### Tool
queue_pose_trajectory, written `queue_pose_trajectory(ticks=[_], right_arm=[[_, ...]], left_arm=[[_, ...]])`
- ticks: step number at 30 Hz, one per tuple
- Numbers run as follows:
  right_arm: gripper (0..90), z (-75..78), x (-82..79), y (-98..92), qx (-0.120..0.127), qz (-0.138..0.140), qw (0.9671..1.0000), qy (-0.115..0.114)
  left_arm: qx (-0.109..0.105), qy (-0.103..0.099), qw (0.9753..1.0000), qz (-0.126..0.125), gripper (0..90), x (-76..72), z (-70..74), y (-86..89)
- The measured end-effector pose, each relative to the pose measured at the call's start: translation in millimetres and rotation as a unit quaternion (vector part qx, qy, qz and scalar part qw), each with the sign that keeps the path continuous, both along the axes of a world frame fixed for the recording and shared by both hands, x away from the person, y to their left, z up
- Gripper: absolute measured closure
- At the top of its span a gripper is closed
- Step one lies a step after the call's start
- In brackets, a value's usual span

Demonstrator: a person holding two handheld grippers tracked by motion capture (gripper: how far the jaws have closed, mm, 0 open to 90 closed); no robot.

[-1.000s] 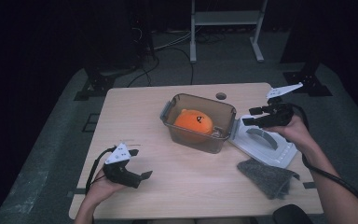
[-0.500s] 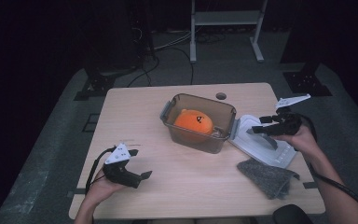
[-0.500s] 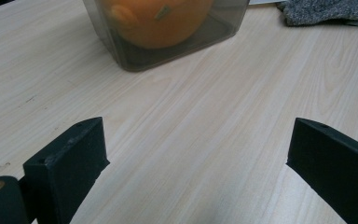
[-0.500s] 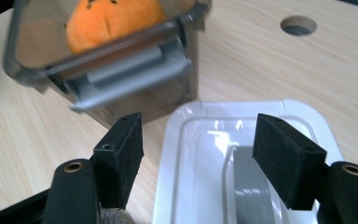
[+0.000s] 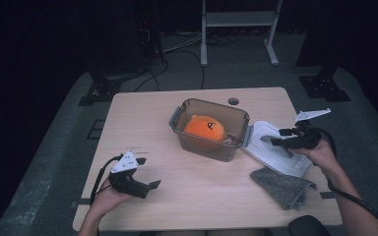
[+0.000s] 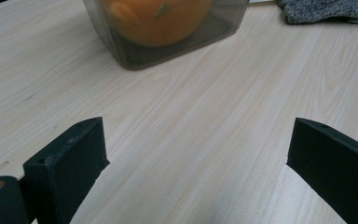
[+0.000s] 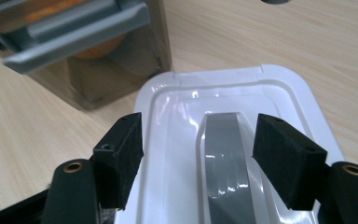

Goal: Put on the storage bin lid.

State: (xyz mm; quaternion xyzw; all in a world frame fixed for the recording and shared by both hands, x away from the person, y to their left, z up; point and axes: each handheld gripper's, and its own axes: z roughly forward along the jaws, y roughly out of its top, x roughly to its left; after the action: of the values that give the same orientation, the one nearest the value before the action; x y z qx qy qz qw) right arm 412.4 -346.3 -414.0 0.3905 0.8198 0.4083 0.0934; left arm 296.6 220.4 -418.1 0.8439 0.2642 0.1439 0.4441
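Observation:
A clear brown container stands mid-table with an orange plush toy inside. Its white lid lies flat on the table to the right. My right gripper hovers over the lid, open. In the right gripper view the jaws of the right gripper stand either side of the lid's grey handle without touching it. My left gripper rests open at the front left, empty. It points at the container across bare wood.
A grey cloth lies near the front right edge, beside the lid. A grey latch hangs on the container's near side. A small round hole sits in the table behind the container.
My right gripper has drifted back from the container's right rim toward the person and come lower over the lid. The left gripper has stayed put.

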Motion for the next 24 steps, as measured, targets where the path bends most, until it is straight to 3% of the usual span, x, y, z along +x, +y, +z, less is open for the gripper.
queue_pose_trajectory(ticks=[15, 24], right_arm=[[32.6, -16.8, 4.9, -4.2, -0.010, -0.018, 0.9998, -0.001], [45.4, -31.4, 5.2, -3.4, -0.026, -0.021, 0.9994, 0.000]], left_arm=[[0.000, 0.004, 1.0000, 0.001, 3.7, 0.1, -0.5, 1.1], [-0.001, 0.005, 1.0000, 0.001, 3.7, 0.5, -1.1, 1.4]])
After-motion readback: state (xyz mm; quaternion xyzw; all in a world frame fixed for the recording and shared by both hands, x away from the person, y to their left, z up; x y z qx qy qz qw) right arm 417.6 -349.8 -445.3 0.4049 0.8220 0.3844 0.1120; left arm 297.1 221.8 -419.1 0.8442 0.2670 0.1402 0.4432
